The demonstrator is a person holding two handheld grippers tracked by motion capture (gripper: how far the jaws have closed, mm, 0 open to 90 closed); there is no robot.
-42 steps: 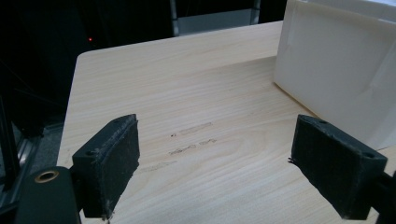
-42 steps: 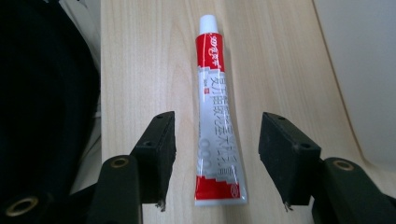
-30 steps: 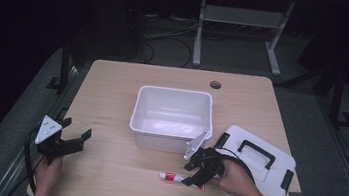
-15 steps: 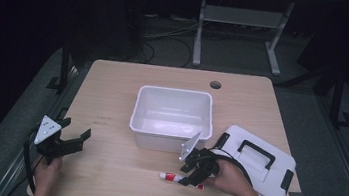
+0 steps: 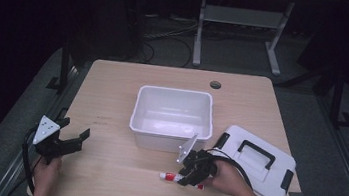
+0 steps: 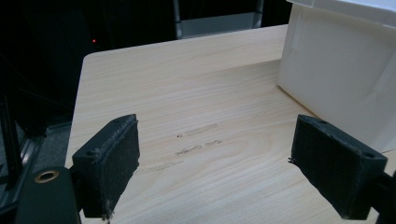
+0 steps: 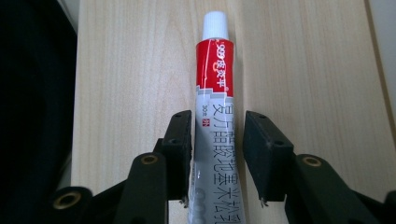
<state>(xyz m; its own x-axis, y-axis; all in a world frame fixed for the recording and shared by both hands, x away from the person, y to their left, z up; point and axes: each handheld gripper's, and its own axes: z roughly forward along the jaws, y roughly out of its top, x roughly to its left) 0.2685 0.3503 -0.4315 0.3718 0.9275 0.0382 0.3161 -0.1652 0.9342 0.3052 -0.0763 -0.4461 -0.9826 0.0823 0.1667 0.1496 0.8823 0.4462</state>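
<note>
Closing on tube (image 7: 211, 121): right gripper (image 7: 218, 140) jaws just narrowing, one pad touching, the other a sliver off, tube flat on table (image 5: 117, 181) near front edge | left gripper (image 6: 215, 163) jaws wide, nothing between | white bin (image 5: 172, 118) mid-table | lid (image 5: 260, 164) beside it.

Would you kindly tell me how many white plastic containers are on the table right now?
2. An open white bin stands mid-table, and a closed white case with a black handle lies to its right, by the near right corner. Nothing seems to hide another.
</note>
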